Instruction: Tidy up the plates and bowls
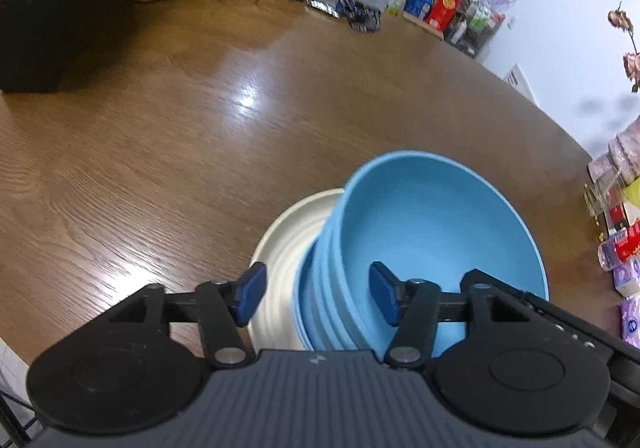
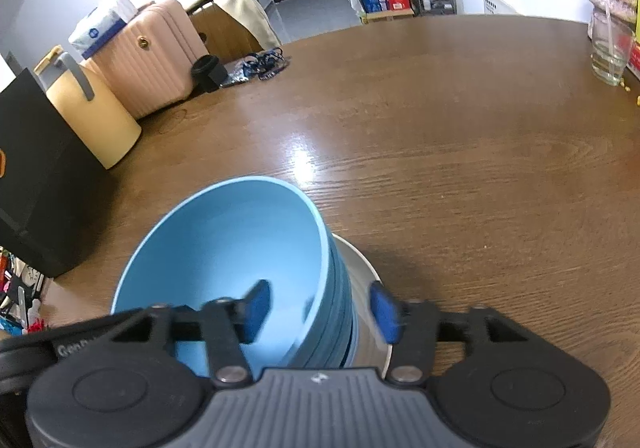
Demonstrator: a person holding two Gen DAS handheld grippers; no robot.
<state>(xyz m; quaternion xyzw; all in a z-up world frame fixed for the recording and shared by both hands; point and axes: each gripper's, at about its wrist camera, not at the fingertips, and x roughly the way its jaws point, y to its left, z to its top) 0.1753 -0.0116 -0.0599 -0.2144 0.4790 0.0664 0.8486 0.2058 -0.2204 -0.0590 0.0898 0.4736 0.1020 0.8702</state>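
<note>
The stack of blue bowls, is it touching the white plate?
Touching. In the right wrist view the blue bowl stack sits directly on the white plate, no gap showing.

pink suitcase (image 2: 148, 52), glass (image 2: 610, 54)

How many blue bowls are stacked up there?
About 5, counting rims: the bowls sit nested in one stack on the white plate, on the table. Lower ones are partly hidden, so the count is unsure.
</note>
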